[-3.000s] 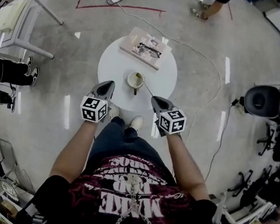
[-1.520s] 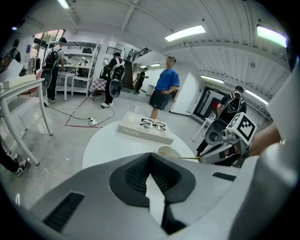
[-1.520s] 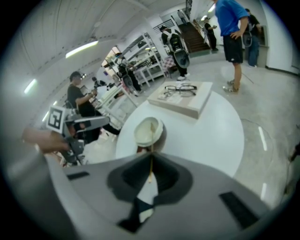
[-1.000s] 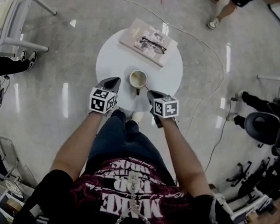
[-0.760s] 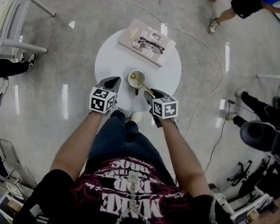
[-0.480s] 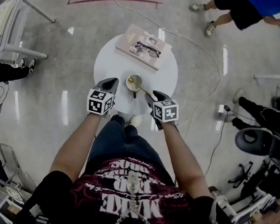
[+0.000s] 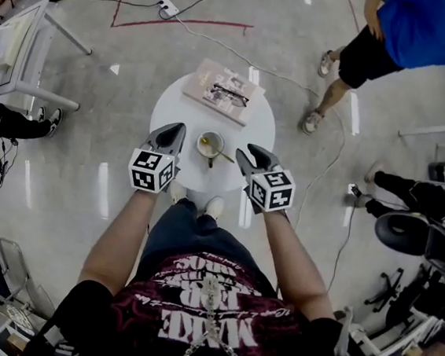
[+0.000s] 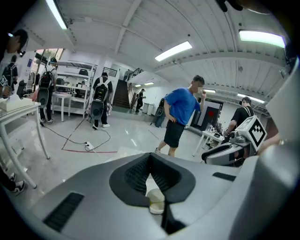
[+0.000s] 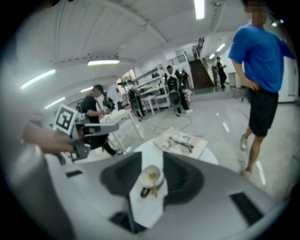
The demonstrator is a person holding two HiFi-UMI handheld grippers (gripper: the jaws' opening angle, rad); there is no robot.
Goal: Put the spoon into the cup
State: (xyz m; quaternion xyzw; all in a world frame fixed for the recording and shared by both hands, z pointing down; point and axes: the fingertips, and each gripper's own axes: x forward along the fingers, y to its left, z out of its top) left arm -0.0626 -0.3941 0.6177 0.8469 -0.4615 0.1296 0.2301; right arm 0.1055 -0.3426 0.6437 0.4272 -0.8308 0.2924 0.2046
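A cream cup (image 7: 209, 143) stands near the front of the round white table (image 7: 176, 97). The gold spoon (image 7: 225, 157) rests in the cup, its handle sticking out to the right. My right gripper (image 7: 248, 154) hovers just right of the cup, clear of the handle. Its jaws have just opened wide and eased back slightly, and nothing is between them. In the right gripper view the cup (image 9: 151, 177) and spoon (image 9: 154, 190) show through the gap of the right gripper (image 9: 152, 157). My left gripper (image 7: 172, 134) hangs left of the cup, tips together and empty. The left gripper view shows the cup (image 8: 156, 200) behind the left gripper (image 8: 150, 161).
A book with glasses on it (image 7: 222, 91) lies at the table's far side. A person in blue (image 7: 411, 35) stands at the right beyond the table. A cable (image 7: 326, 97) runs across the floor. A white desk (image 7: 23, 42) stands far left, a chair (image 7: 406, 232) right.
The right gripper let go of the spoon, which now rests in the cup. Both grippers have lifted away from the table. The person in blue has walked closer.
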